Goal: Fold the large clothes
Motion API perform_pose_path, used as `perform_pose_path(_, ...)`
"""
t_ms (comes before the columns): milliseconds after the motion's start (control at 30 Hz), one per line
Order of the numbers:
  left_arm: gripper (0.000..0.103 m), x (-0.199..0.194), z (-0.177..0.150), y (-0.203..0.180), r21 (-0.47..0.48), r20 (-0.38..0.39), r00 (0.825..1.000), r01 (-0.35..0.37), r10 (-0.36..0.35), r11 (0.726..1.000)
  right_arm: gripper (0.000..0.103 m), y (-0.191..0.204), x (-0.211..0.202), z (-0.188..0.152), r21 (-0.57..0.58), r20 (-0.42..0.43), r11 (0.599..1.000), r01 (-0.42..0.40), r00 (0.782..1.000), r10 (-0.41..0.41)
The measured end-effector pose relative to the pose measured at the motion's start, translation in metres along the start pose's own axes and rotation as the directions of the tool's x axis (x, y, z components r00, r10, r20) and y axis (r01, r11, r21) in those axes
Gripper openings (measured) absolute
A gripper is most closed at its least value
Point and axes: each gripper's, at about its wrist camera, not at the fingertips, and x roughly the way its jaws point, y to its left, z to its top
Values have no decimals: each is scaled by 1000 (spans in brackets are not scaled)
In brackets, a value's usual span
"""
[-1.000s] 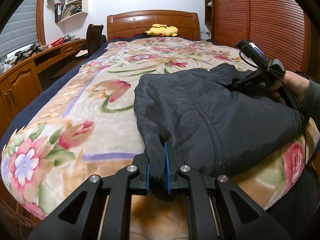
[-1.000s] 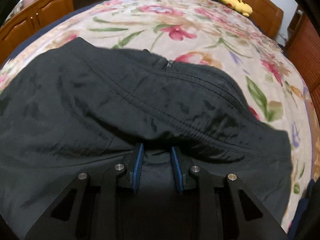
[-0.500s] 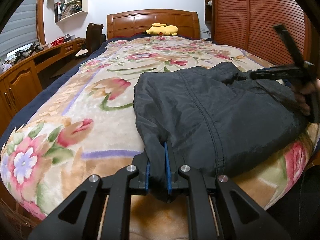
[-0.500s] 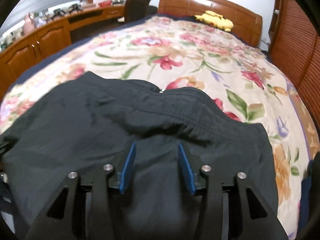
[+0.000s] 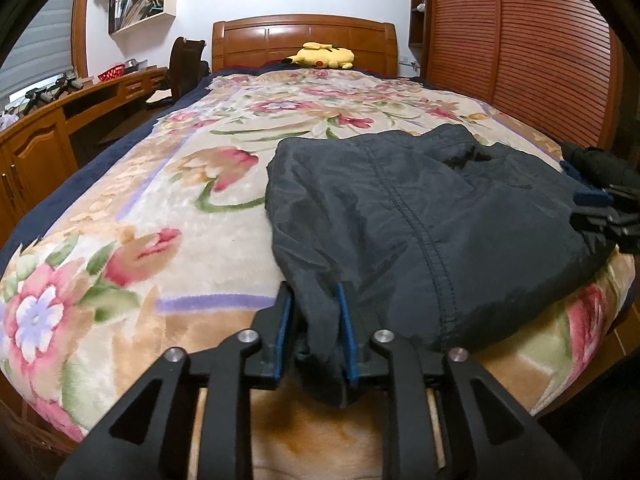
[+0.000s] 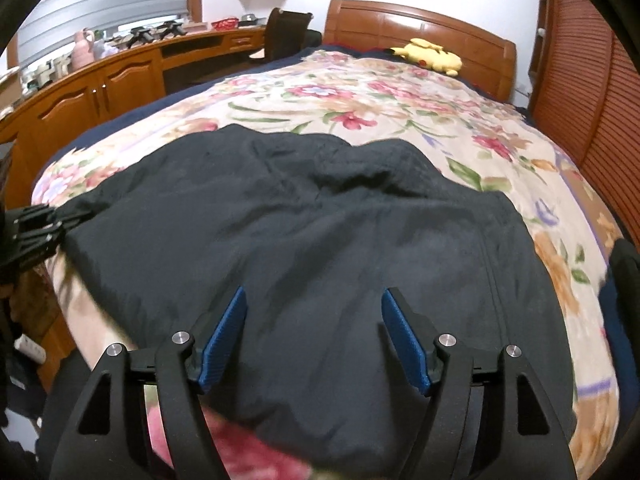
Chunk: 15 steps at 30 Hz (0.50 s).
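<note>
lying folded on the floral blanket (image 5: 168, 216) near the foot of the bed is the dark jacket (image 5: 420, 216). the left hand-held gripper (image 5: 316, 328) has just been loosening, a fold of the jacket's corner sitting between its blue pads, barely pinched. the right hand-held gripper (image 6: 314, 332) has just been opening and is hovering spread wide above the jacket, gripping nothing.
</note>
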Motion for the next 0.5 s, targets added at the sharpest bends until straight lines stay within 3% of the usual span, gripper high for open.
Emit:
perform_pose_path(267, 47, 2, -3, 11, -32, -18, 1000, -7, 7, 999, 72, 2, 2, -14, -17, 23, 1000, -3, 1000, 4)
perform_pose_path(500, 51, 1, -9, 12, -48, -17, 1000, -19, 18, 999, 74, 3, 17, -33, -47, 28, 999, -25, 999, 27)
